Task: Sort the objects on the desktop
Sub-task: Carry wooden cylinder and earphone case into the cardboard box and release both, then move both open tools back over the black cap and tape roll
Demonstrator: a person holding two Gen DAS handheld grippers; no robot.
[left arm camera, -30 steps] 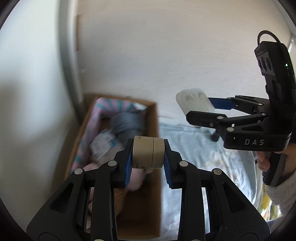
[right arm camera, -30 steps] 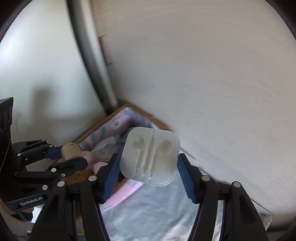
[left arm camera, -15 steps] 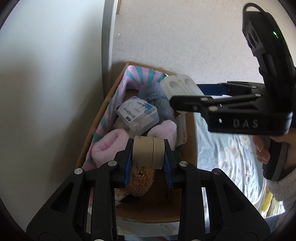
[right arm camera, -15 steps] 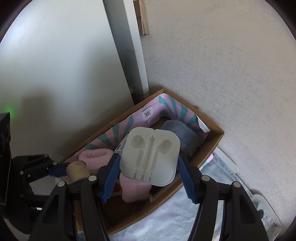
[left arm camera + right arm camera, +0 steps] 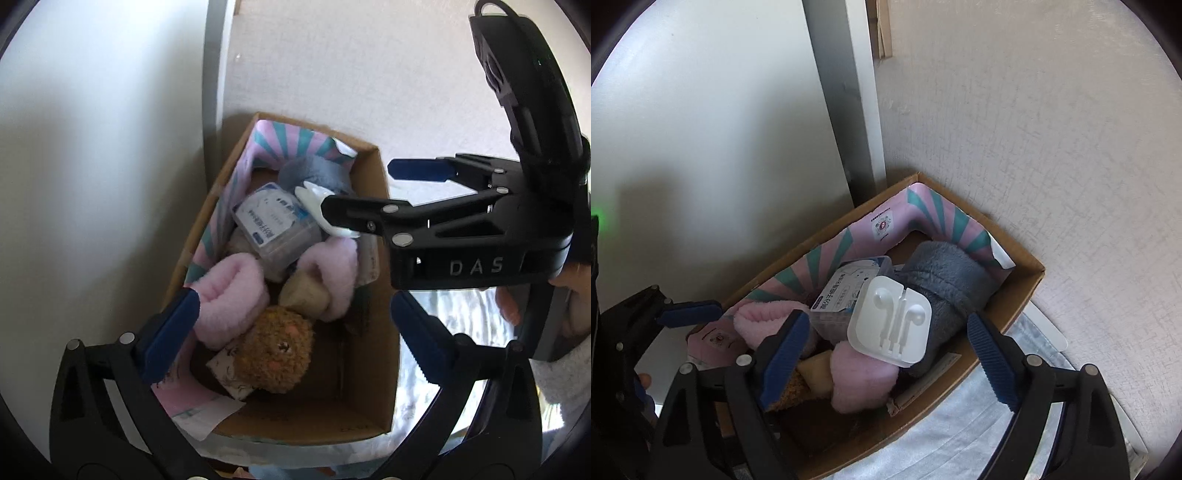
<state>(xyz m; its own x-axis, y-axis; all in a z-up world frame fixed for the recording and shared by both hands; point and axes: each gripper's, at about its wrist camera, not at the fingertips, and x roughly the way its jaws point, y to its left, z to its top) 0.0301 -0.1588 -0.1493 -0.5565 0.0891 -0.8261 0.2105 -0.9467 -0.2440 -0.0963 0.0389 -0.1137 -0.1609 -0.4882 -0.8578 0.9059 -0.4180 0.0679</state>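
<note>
Fingers of both our left gripper (image 5: 293, 334) and right gripper (image 5: 886, 345) are opening, nothing between them. Earphone case (image 5: 890, 326) lies mid-frame atop the cardboard box (image 5: 1025, 291) pile; we should lift straight up, clear of its rim.

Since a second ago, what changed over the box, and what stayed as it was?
Both grippers came over the cardboard box and let go. The left gripper dropped its tape roll; the right gripper dropped the white earphone case onto the pile. Both jaws are opening, empty. The box's other contents look unmoved.
</note>
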